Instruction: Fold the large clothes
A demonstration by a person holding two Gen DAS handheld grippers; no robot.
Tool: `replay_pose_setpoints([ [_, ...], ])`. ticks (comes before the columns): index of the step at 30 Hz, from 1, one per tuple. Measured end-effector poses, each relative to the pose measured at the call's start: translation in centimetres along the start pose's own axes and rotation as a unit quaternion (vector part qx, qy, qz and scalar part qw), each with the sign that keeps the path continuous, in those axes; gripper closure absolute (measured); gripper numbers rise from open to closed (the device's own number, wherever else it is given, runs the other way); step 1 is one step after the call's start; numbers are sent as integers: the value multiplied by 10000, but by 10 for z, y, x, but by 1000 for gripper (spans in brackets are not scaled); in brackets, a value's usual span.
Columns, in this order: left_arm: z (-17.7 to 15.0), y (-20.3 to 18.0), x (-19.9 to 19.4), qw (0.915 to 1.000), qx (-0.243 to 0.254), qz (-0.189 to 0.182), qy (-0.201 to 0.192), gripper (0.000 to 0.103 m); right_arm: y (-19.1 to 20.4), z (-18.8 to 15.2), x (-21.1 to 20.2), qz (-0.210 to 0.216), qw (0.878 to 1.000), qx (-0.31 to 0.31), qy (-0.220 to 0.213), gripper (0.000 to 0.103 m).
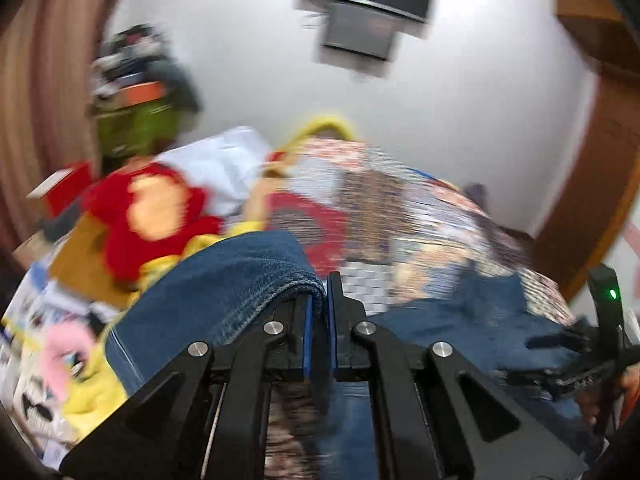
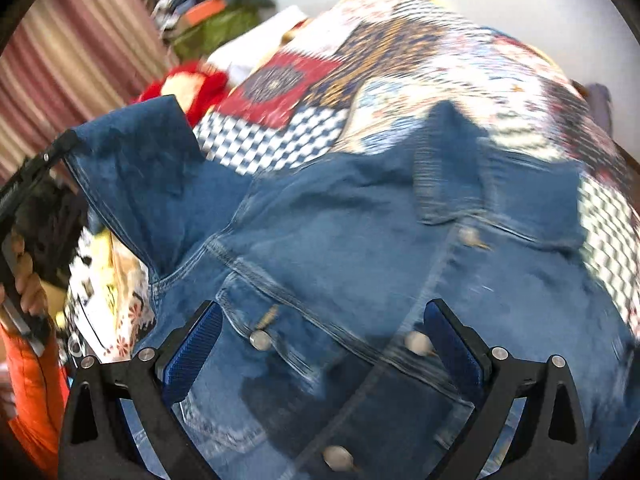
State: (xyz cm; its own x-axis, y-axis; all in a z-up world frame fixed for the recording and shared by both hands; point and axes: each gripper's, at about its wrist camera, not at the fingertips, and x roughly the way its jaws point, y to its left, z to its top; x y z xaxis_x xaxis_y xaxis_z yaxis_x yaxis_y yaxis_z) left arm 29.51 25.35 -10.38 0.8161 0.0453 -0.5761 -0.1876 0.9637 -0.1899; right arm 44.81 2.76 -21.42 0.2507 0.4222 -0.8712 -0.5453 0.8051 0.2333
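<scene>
Across the frame's middle and right in the right wrist view: patchwork quilt (image 2: 400, 56) spread on the bed, denim jacket (image 2: 340, 220) lying on it, buttoned front up, collar toward upper right. Upper left: heap of clothes, striped curtain (image 2: 60, 60). Sleeve (image 2: 136, 168) lifted at left, pinched in the left gripper (image 1: 319, 312), pads pressed together on a denim fold at centre of the left wrist view. Right gripper (image 2: 324, 344) spread wide over the chest pocket, low centre, touching nothing as far as visible. To do the fold well, probably: carry sleeve across the front panel, keep cloth taut, lay flat along the button line, release only once down. Left gripper angled moderately down; right pitched steeply down at the jacket. Hand (image 2: 24, 276) with orange sleeve at left edge gripping the left tool's handle. Heavy blur throughout.
</scene>
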Motion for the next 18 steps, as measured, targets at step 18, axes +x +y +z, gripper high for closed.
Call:
replay_pose_setpoints([
  [18, -119, -99, 87, 9469, -9, -1298, 2942, 77, -80, -87, -76, -594, 9946, 639, -553, 3],
])
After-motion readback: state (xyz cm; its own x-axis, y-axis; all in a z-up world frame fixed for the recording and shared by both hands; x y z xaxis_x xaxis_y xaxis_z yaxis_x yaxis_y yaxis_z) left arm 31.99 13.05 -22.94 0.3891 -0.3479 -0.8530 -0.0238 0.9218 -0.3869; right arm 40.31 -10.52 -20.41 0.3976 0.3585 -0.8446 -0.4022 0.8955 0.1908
